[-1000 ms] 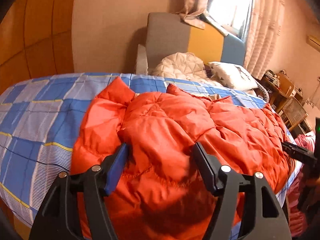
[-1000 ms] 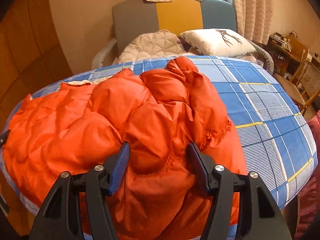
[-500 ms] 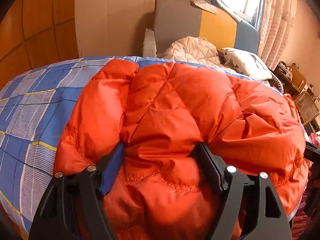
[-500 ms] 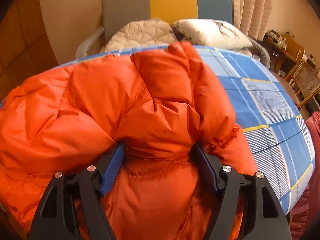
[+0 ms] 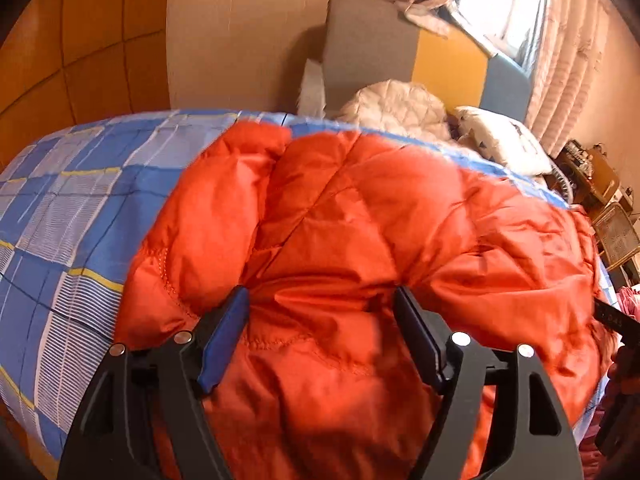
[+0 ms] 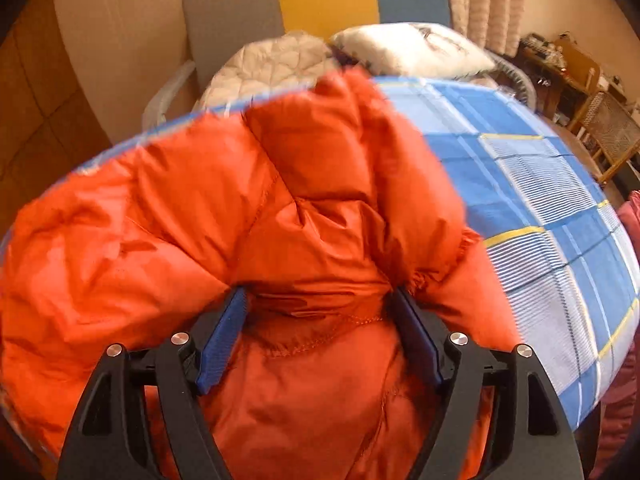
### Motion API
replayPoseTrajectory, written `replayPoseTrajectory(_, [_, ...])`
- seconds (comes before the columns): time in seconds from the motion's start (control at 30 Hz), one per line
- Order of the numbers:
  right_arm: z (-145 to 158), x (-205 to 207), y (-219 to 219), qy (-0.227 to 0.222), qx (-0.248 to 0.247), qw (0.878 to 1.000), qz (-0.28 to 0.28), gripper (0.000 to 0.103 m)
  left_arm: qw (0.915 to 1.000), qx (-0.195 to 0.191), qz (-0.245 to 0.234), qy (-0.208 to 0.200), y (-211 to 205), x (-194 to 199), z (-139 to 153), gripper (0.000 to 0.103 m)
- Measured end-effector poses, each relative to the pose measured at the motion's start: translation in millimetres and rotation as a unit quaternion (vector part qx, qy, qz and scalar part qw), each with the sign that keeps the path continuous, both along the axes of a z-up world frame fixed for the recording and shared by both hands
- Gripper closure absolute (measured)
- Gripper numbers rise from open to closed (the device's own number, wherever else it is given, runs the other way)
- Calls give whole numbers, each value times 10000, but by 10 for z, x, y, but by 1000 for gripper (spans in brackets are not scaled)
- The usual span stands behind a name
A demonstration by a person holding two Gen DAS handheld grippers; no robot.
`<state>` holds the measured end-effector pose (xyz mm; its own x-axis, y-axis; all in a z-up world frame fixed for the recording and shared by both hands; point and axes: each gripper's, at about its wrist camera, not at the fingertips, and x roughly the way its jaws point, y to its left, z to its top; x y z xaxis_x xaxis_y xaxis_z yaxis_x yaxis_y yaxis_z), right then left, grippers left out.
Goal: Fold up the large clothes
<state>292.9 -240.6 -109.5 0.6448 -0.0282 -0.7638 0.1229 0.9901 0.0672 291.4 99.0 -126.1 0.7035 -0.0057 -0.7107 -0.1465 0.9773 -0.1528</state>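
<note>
An orange quilted down jacket [image 5: 380, 220] lies bunched on a blue checked bed sheet [image 5: 72, 200]. My left gripper [image 5: 322, 300] has its jaws wide apart with a thick fold of the jacket's stitched hem between them. The jacket also fills the right wrist view [image 6: 240, 220]. My right gripper [image 6: 320, 300] likewise has its jaws wide with the jacket's hem bulging between the fingers. The fabric presses against both pads on each gripper. The right gripper's black tip shows at the right edge of the left wrist view [image 5: 616, 320].
The sheet [image 6: 560, 220] runs out to the right of the jacket. Behind the bed stand a grey, yellow and blue headboard [image 5: 420, 48], a beige quilt [image 6: 276, 68] and a white pillow [image 6: 416, 48]. Wicker chairs and a cluttered desk [image 6: 600, 128] stand at the right.
Both grippers have pushed forward and lifted with the jacket's hem; the jacket has bunched up and rolled toward the headboard. The gap between the jaws stays about the same.
</note>
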Motion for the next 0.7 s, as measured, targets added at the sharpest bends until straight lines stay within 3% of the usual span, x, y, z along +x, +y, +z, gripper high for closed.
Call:
replayPoseTrajectory(0.3, [265, -98, 389, -305, -2, 9988, 372, 24, 9994, -28, -214, -270, -125, -179, 204, 28])
replayPoseTrajectory(0.4, [284, -115, 542, -369, -62, 9985, 397, 18, 9993, 2, -173, -339, -172, -190, 250, 27])
replayPoseTrajectory(0.7, [54, 40, 821, -103, -361, 9980, 507, 18, 9996, 20, -219, -158, -226, 2, 117, 26])
